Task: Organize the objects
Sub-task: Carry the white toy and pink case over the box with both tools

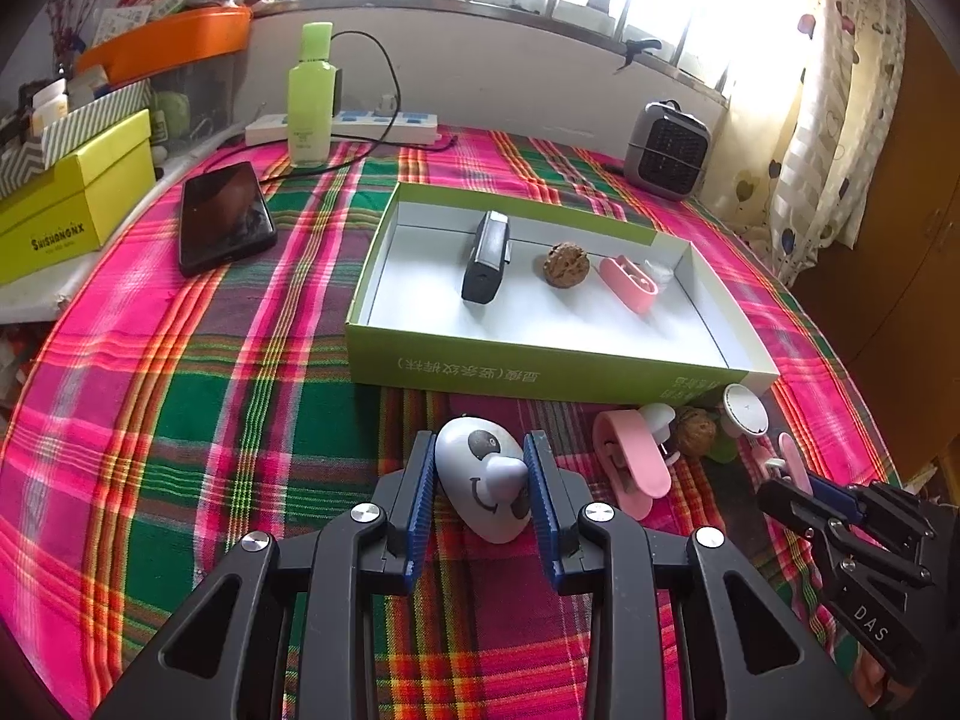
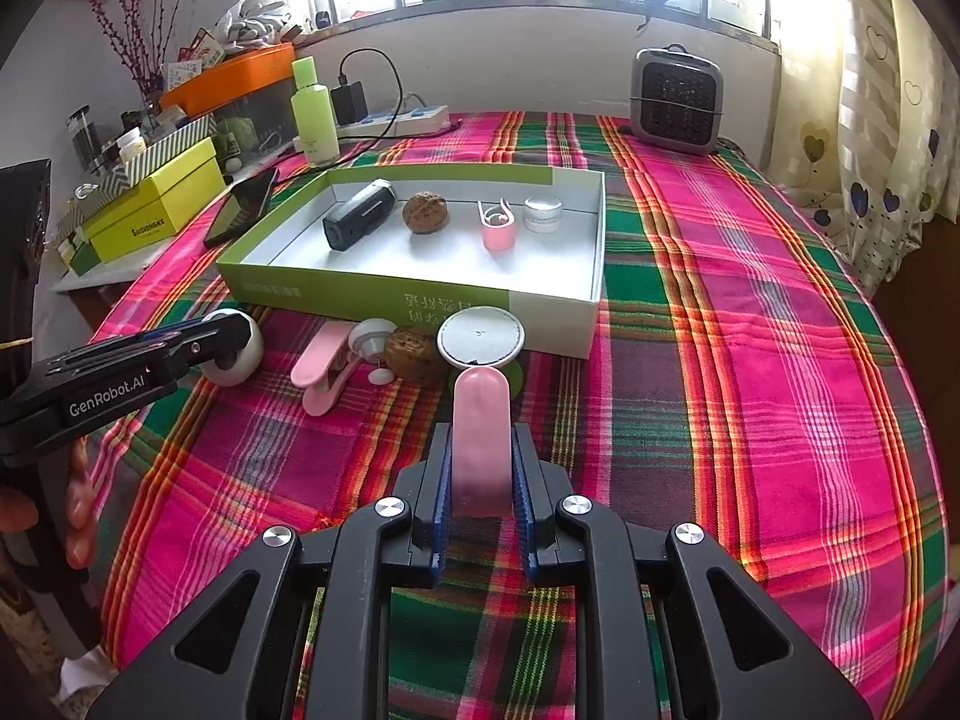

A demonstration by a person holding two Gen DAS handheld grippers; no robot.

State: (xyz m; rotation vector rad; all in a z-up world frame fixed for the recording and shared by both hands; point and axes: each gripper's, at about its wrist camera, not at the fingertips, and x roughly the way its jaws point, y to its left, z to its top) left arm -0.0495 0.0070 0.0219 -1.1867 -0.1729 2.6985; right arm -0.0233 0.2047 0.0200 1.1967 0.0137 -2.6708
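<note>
Two grippers each grip one item near the bottom of their frames.

Left gripper (image 1: 480, 480) fingers press both sides of the white egg-shaped face toy (image 1: 483, 480) at lower centre; right gripper (image 2: 480, 480) fingers clamp the pink clip (image 2: 480, 438), which juts past the tips toward the round white lid (image 2: 480, 337). Beyond, at frame centre, the green-walled box (image 2: 420, 300) holds a black device (image 2: 358, 222), a walnut (image 2: 425, 212), another pink clip (image 2: 498, 228) and a small jar (image 2: 543, 213).

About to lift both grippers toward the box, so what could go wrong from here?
1. The left gripper grips a rounded white panda-face toy; it may squirt out.
2. The right gripper holds a pink clip whose tip sits against the round white lid; lifting might nudge it or the walnut.
</note>
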